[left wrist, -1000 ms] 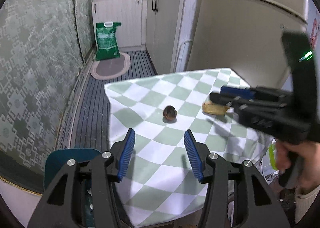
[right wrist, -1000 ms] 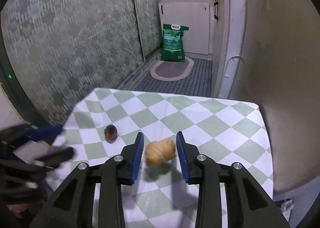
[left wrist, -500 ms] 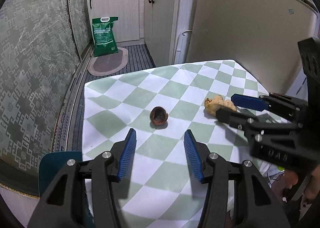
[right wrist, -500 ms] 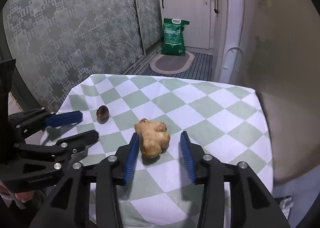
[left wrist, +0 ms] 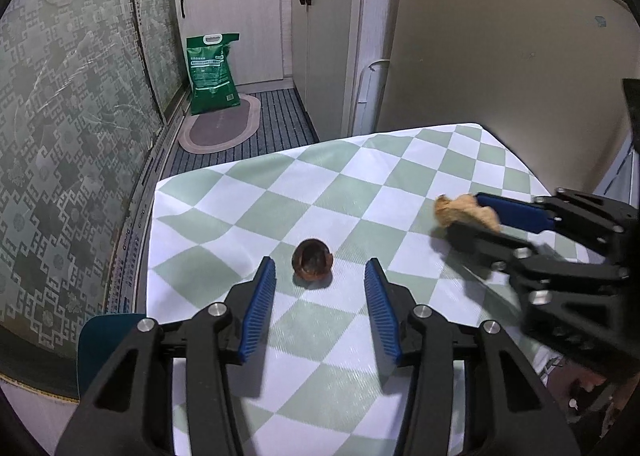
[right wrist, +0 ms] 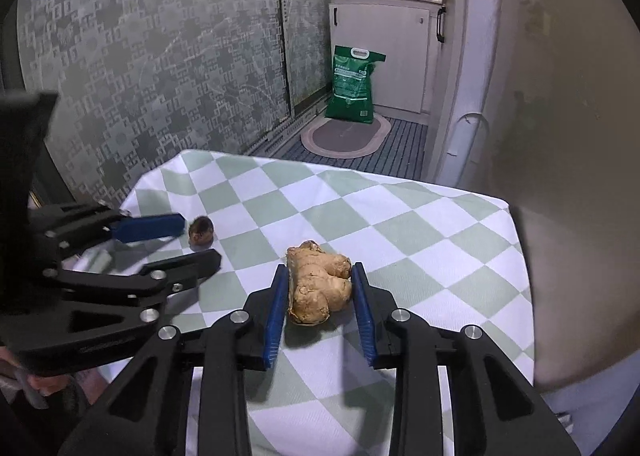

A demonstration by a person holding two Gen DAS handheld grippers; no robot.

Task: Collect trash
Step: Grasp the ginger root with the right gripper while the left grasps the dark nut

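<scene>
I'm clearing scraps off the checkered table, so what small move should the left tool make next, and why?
Probably ease the left tool forward and down over the brown shell, then close. Its pads are open, with the shell just past their tips, while the right tool has just closed on the ginger piece.

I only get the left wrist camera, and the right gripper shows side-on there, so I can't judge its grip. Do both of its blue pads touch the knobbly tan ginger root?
Observer: Yes. In the right wrist view the right gripper has just been closing, and both pads press on the sides of the knobbly tan ginger root.
Operator: Is the small round brown shell down between the left gripper's pads?
Observer: No. Seen side-on, it sits right at the fingertips, not alongside the pads, and the jaws stand open.
Operator: Anything else near it?
Observer: Only the green-and-white checked tablecloth under it.
</scene>
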